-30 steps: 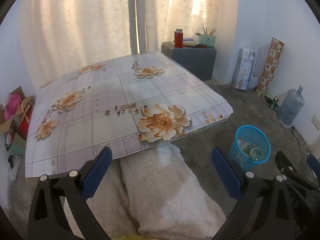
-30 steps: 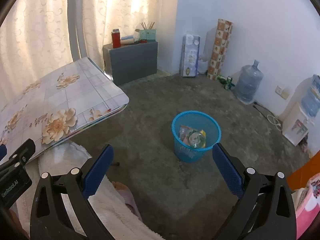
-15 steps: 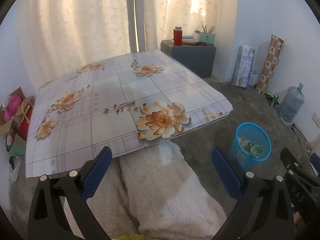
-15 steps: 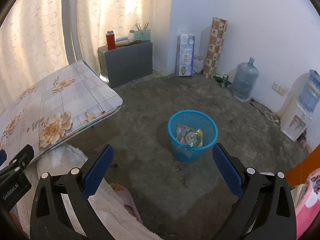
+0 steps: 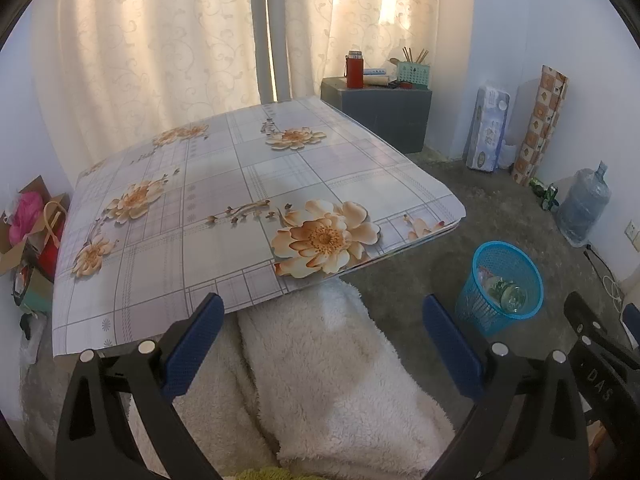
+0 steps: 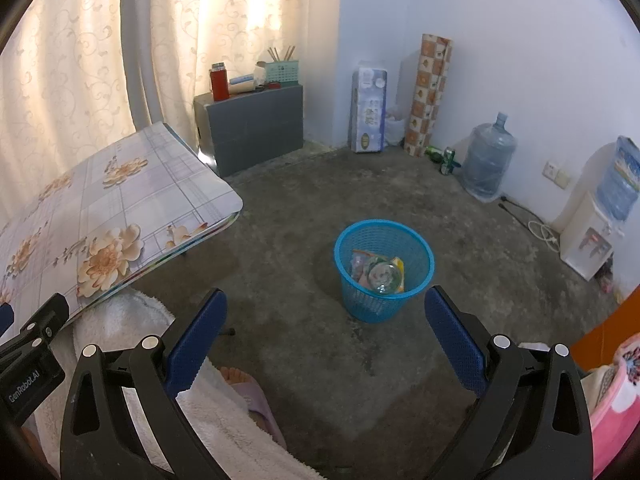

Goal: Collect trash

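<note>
A blue mesh trash basket (image 6: pixel 384 270) stands on the concrete floor, also in the left wrist view (image 5: pixel 502 286). It holds a clear bottle (image 6: pixel 383 276) and some wrappers. My left gripper (image 5: pixel 322 346) is open and empty, held over white fleece-covered legs in front of the flower-print table (image 5: pixel 248 208). My right gripper (image 6: pixel 324 344) is open and empty, held above the floor short of the basket.
A grey cabinet (image 6: pixel 252 124) with a red flask stands by the curtains. A tissue pack, a patterned roll and a water jug (image 6: pixel 488 160) line the wall. A water dispenser (image 6: pixel 588 236) stands at the right. A slippered foot (image 6: pixel 244 388) rests on the floor.
Both grippers have drawn back and risen slightly, so the table and basket look a little farther. Both stay open and empty.
</note>
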Motion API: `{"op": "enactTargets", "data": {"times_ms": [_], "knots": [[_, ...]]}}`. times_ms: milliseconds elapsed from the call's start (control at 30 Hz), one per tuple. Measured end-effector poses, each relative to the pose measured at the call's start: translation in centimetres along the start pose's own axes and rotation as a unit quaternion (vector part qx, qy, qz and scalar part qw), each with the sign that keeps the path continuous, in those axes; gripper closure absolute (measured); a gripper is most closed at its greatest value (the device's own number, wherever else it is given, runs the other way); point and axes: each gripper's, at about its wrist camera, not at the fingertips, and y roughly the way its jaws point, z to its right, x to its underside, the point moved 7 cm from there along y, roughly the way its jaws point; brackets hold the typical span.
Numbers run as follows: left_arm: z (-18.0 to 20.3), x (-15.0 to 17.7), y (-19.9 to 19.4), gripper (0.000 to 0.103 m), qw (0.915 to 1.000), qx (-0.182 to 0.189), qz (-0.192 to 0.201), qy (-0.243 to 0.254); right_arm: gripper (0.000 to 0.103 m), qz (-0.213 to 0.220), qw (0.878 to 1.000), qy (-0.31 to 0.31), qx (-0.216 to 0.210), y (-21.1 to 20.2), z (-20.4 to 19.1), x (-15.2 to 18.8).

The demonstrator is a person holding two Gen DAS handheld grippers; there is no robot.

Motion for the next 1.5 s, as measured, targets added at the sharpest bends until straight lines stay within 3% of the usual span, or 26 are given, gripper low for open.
{"op": "enactTargets", "data": {"times_ms": [1500], "knots": [[-0.1,0.0,0.0,0.006,1.0000,0.000,-0.001,0.000,0.008,-0.002,1.000,0.017,0.017,-1.0,0.6,-0.1]]}}
